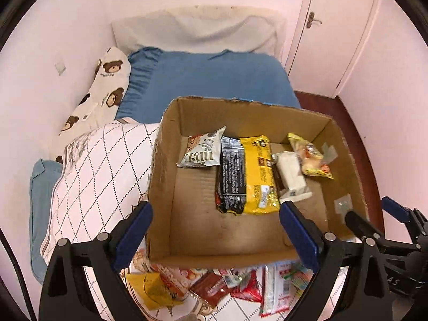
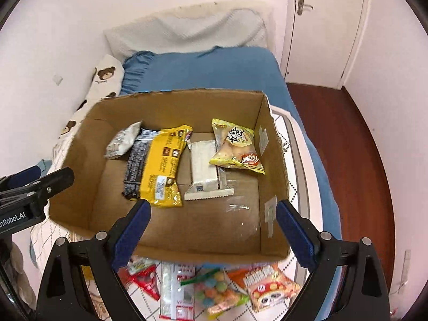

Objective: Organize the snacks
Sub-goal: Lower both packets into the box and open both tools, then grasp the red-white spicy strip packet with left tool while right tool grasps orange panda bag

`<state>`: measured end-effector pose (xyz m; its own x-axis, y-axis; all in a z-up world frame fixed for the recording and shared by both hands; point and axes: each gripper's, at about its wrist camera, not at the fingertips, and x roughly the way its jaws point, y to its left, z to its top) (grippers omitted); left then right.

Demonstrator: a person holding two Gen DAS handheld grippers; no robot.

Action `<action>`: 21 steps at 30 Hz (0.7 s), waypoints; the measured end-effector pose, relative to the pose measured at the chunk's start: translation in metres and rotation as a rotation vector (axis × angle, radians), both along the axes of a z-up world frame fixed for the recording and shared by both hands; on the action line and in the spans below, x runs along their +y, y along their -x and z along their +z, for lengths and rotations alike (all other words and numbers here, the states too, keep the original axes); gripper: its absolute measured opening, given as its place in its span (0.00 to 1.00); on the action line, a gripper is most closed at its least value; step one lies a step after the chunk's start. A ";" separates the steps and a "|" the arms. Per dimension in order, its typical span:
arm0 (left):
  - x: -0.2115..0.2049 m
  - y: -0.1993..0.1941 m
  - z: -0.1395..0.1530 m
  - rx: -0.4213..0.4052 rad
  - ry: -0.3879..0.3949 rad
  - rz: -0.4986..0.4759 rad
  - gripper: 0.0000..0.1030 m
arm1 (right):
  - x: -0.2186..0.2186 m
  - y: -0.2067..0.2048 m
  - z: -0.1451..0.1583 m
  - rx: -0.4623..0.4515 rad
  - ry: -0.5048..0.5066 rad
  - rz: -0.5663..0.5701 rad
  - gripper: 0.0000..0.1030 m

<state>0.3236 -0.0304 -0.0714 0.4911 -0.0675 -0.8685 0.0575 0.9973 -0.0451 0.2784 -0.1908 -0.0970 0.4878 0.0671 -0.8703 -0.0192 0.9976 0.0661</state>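
Both tools, left [image 1: 214,230] and right [image 2: 214,227], gape wide and empty above the cardboard box [image 2: 88,133]; side lettering reads, seemingly, "nRobot.AI".

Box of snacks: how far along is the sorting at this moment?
Done: four packets lie in the box, including a yellow pack and a white bar. In hand: nothing; left tool and right tool are open. Left: loose snacks on the bed.

Cardboard box [image 1: 160,256] hides part of loose snacks [image 1: 214,286].
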 end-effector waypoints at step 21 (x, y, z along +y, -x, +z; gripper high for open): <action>-0.005 0.088 -0.013 0.014 0.028 -0.006 0.94 | -0.010 0.088 0.017 -0.012 -0.065 0.029 0.94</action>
<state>0.2356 -0.0349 -0.0847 0.4784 -0.0942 -0.8731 0.0621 0.9954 -0.0734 0.1908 -0.2005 -0.0799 0.4948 0.1380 -0.8580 -0.0493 0.9902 0.1308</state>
